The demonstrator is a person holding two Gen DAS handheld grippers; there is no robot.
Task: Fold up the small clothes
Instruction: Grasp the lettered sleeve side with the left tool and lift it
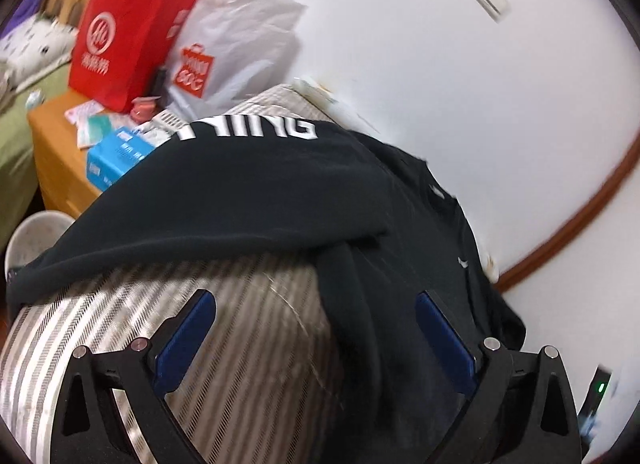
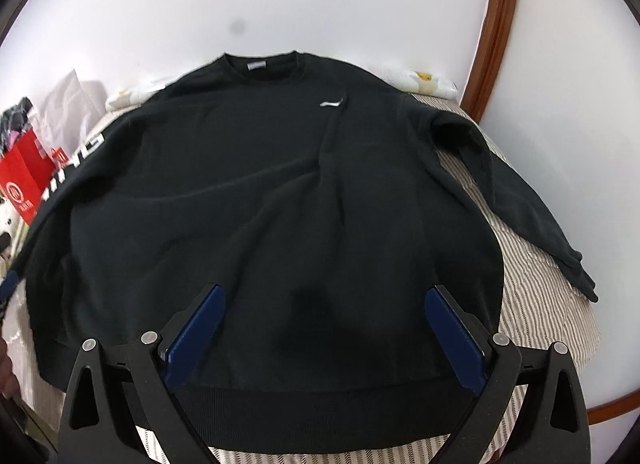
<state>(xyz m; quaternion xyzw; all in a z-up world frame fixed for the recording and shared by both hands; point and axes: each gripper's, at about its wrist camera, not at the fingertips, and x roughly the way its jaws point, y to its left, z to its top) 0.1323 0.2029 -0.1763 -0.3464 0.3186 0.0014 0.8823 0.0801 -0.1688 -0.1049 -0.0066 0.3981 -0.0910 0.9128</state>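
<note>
Grippers first: my right gripper (image 2: 322, 328) gapes wide over the hem of the black sweatshirt (image 2: 256, 192), and my left gripper (image 1: 316, 338) is just as wide beside its lettered sleeve (image 1: 224, 184). Sweatshirt lies face-up on the striped bed cover (image 2: 536, 304); beyond, I see a red shopping bag (image 1: 120, 44) against the wall.

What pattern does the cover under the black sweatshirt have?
Narrow grey and white stripes with a herringbone weave on the bed cover, clearest in the left wrist view.
</note>
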